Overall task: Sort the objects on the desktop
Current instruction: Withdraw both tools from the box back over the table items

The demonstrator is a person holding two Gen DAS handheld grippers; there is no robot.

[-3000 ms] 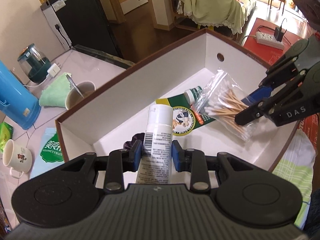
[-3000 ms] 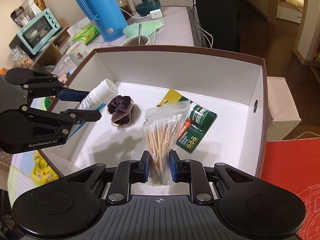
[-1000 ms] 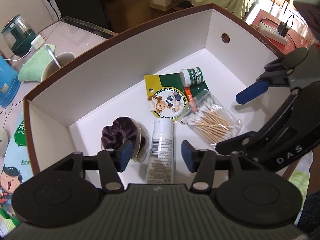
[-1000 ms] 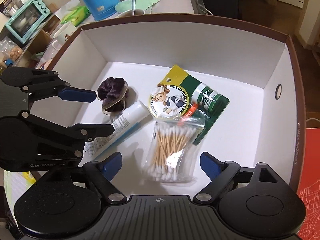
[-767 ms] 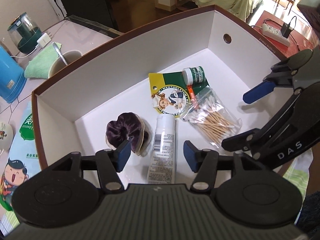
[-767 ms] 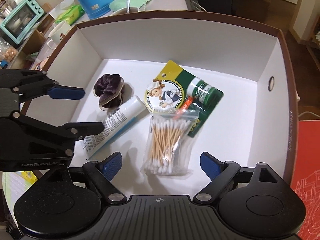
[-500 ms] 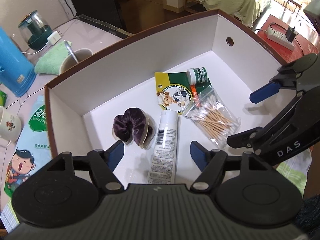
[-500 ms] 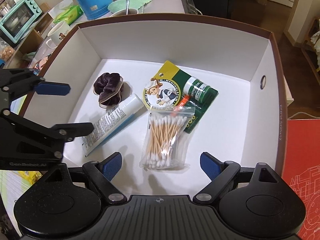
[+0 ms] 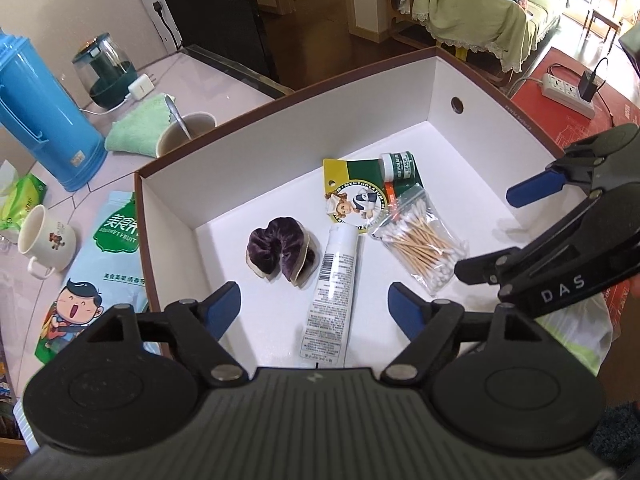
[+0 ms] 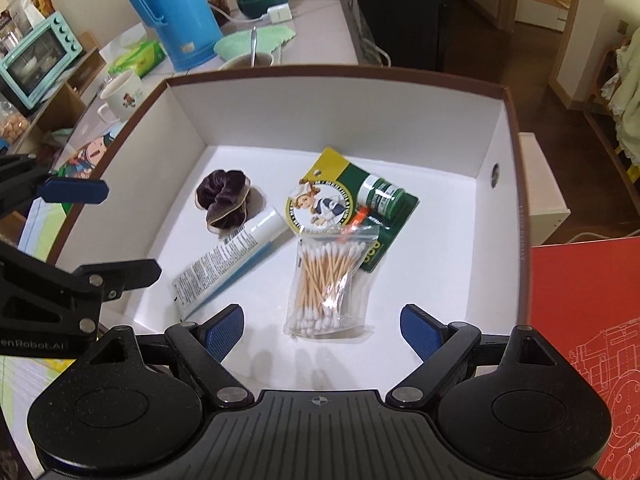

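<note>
White printed plastic tube (image 9: 334,288) lies flat in brown-rimmed white box (image 9: 280,148), directly below left gripper (image 9: 316,306), long axis along its pointing; fingers empty, opening. Right gripper (image 10: 322,326) fingers apart.

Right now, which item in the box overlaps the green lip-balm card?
The bag of cotton swabs: its top edge lies over the card. The white tube and purple scrunchie lie beside it.

I am in a home: a covered sofa (image 9: 480,12) far right, a blue thermos (image 9: 36,112) and mug (image 9: 44,240) on the bench (image 9: 224,80).
</note>
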